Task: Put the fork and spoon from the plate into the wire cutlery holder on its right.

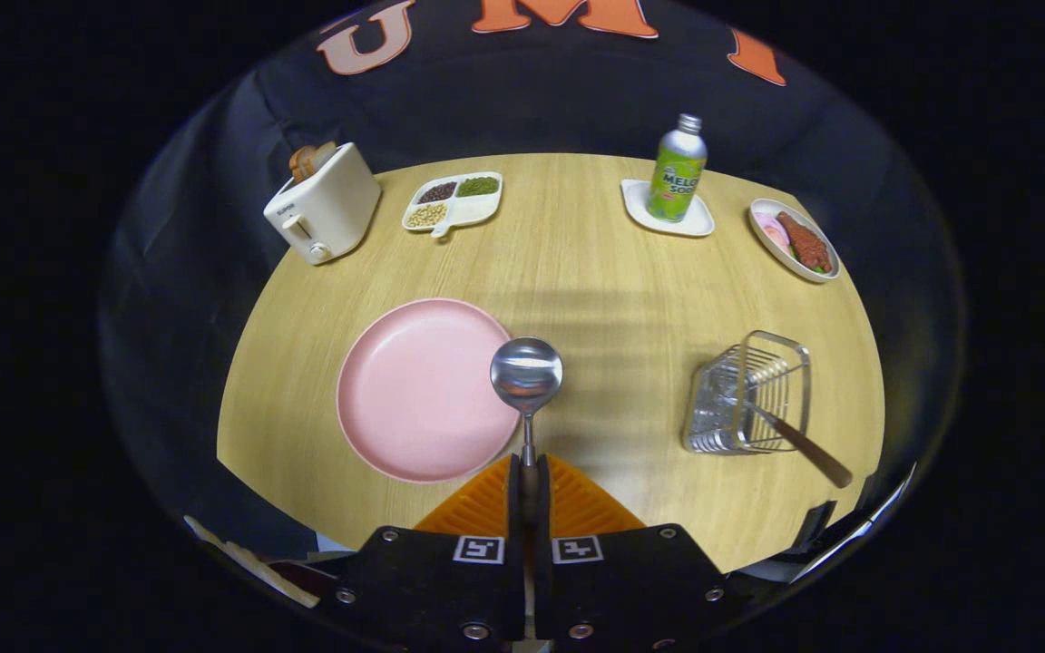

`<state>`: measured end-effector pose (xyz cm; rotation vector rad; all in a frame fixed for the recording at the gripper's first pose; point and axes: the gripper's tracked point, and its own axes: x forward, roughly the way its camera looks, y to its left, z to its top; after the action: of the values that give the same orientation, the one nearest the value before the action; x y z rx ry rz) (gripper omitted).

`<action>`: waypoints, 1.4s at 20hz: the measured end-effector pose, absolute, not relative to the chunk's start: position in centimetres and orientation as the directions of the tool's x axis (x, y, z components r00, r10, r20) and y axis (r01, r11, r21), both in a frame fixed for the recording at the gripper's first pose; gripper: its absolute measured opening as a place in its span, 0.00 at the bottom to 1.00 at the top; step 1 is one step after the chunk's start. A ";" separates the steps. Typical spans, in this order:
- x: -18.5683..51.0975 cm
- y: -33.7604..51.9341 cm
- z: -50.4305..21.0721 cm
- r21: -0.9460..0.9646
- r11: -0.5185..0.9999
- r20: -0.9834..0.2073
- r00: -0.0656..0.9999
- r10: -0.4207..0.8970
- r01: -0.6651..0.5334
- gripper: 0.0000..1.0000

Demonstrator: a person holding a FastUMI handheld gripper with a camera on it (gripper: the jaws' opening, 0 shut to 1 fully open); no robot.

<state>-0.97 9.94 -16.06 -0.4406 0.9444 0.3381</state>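
Note:
My gripper is shut on the handle of a metal spoon, whose bowl sticks out ahead of the fingers, raised over the right rim of the pink plate. The plate has nothing on it. To the right of the plate stands the wire cutlery holder. A utensil with a brown handle leans in it, its handle pointing out toward me and to the right; its head is hard to make out behind the wires.
At the back of the round wooden table stand a white toaster with bread, a divided dish of beans, a green bottle on a white coaster, and a plate of food.

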 end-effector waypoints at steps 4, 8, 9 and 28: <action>0.8 6.1 -12.4 -0.254 0.865 -0.833 0.552 0.031 -0.433 0.05; 1.6 2.4 -9.7 -0.270 0.867 -0.852 0.524 -0.013 -0.418 0.05; 2.2 1.4 -9.0 -0.278 0.869 -0.854 0.520 -0.028 -0.410 0.05; 6.5 -4.3 -12.3 -0.342 0.737 -0.939 0.228 -0.256 -0.582 0.05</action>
<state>6.52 -4.28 -12.31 -0.7635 1.3576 0.2576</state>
